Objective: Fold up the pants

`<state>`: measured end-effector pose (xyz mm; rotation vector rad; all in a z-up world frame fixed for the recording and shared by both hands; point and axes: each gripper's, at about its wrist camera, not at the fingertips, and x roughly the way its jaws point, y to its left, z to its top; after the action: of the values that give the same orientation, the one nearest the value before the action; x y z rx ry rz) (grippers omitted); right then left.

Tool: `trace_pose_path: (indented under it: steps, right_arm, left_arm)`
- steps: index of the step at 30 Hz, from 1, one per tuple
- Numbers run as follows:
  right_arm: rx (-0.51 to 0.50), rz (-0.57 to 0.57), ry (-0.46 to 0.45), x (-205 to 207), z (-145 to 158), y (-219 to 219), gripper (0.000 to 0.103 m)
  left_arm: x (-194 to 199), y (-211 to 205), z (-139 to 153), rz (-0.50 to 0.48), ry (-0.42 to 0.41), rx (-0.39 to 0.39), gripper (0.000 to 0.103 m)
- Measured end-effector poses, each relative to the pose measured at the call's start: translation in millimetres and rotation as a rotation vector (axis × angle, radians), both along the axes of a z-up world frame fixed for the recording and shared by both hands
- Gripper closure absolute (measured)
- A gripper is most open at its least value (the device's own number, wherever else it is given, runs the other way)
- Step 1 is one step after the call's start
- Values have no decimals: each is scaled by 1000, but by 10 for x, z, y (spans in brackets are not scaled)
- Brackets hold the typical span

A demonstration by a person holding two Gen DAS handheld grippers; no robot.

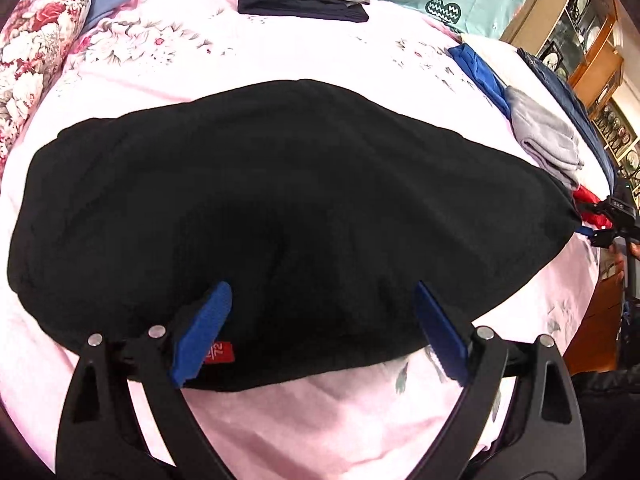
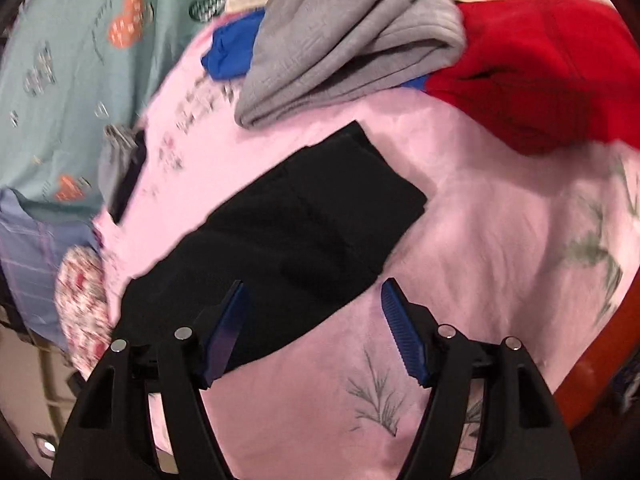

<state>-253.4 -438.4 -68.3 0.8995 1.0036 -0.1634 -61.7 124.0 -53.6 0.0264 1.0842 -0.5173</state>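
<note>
Left wrist: black pants (image 1: 280, 208) flat on pink bedsheet (image 1: 320, 420).

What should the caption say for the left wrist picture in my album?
Open left gripper hovers over black pants lying on pink bedsheet.

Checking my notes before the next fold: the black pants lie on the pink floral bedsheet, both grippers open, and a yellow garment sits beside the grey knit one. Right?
One slip: the garment beside the grey knit one is red, not yellow, as the right wrist view shows. The black pants do lie on the pink floral bedsheet, with the left gripper and right gripper open.
</note>
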Motion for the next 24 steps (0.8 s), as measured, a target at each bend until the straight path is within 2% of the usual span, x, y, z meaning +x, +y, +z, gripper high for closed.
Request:
trace_pose_path:
  steps: [2, 4, 7, 9, 12, 15, 17, 19, 21, 22, 23, 24]
  right_arm:
    - [61, 5, 5, 107, -62, 20, 31]
    - [65, -5, 2, 126, -77, 16, 24]
    - [162, -105, -33, 89, -146, -51, 24]
    - [225, -170, -49, -80, -184, -64, 26]
    - [147, -131, -7, -137, -84, 92, 26]
    - [92, -122, 26, 40, -55, 125, 25]
    - [89, -151, 17, 134, -89, 60, 24]
    - [134, -210, -21, 149, -145, -17, 24]
    - [182, -265, -84, 35, -196, -56, 30]
    - [182, -269, -106, -16, -207, -53, 42]
    - [192, -279, -131, -67, -236, -45, 58]
    - [224, -294, -163, -142, -302, -47, 65]
  left_arm:
    - [28, -11, 3, -9, -1, 0, 10]
    - [43, -29, 27, -25, -5, -2, 10]
    - [15, -53, 82, -50, -26, -9, 10]
    - [32, -73, 116, -62, -39, -18, 10]
    - [74, -124, 142, -81, -40, -49, 10]
    - [43, -169, 165, -110, -56, -50, 10]
    - [6, -157, 181, -124, -71, -37, 10]
    - [-3, -100, 197, -126, -82, -33, 10]
    - [39, -41, 203, -114, -78, -42, 10]
    - [70, -23, 203, -107, -72, -49, 10]
    - [113, -11, 198, -98, -60, -57, 10]
    - [139, -8, 193, -93, -52, -62, 10]
